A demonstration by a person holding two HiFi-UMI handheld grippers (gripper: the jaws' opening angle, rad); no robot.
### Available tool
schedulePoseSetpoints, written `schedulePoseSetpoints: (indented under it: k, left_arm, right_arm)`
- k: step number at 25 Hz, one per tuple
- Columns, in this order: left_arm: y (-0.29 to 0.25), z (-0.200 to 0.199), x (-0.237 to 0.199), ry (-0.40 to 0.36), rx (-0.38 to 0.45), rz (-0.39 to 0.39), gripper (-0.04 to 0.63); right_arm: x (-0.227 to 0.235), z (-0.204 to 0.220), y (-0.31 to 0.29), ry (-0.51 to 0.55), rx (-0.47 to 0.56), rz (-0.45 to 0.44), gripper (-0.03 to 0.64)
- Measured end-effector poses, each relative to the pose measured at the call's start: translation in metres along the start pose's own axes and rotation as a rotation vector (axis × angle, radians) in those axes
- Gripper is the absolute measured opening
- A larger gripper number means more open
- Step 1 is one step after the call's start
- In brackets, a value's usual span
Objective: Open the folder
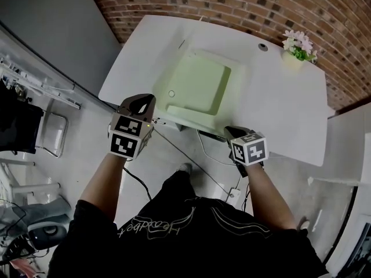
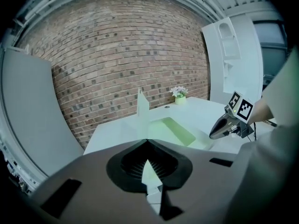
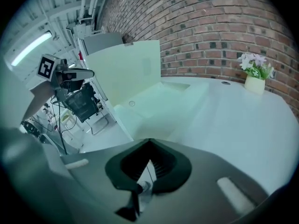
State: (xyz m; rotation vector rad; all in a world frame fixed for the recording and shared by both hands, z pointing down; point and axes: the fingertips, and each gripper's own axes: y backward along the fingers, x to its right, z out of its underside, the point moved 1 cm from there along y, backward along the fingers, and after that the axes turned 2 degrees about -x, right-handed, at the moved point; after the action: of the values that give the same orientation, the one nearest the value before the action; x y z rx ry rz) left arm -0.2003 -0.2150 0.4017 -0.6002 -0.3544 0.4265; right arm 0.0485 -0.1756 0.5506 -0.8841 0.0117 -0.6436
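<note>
A pale green folder (image 1: 200, 86) lies on the white table (image 1: 278, 112), its tray facing up. Its cover (image 3: 126, 71) stands upright along the left side, and the left gripper view shows this cover (image 2: 142, 105) edge-on. My left gripper (image 1: 142, 102) hovers at the table's near left edge, close to the folder's near left corner. Its jaws are shut with nothing between them. My right gripper (image 1: 233, 133) sits at the near edge, right of the folder. It too is shut and empty. The left gripper view shows the right gripper (image 2: 224, 126) beside the folder (image 2: 173, 129).
A small pot of flowers (image 1: 297, 50) stands at the table's far right corner, near a round cable hole (image 1: 263, 47). A brick wall runs behind the table. A chair (image 1: 49, 133) and cables are on the floor to the left.
</note>
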Motion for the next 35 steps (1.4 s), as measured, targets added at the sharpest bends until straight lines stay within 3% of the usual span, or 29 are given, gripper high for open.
schedulePoseSetpoints:
  k: [4,12,24,35]
  left_arm:
    - [0.001,0.006,-0.018,0.062,0.016,-0.018,0.005]
    - [0.001,0.027,-0.050,0.102,0.009,-0.035,0.005]
    - [-0.006,0.048,-0.080,0.210,0.013,0.027,0.005]
    - [-0.015,0.069,-0.106,0.382,0.018,0.110,0.005]
  right_arm:
    - [-0.002,0.000,-0.001,0.019,-0.014,0.018,0.003]
    - [-0.001,0.000,0.001,0.012,-0.006,0.052,0.003]
    - [0.001,0.002,0.002,-0.025,0.032,0.112,0.003]
    - [0.001,0.001,0.002,0.014,0.064,0.161,0.003]
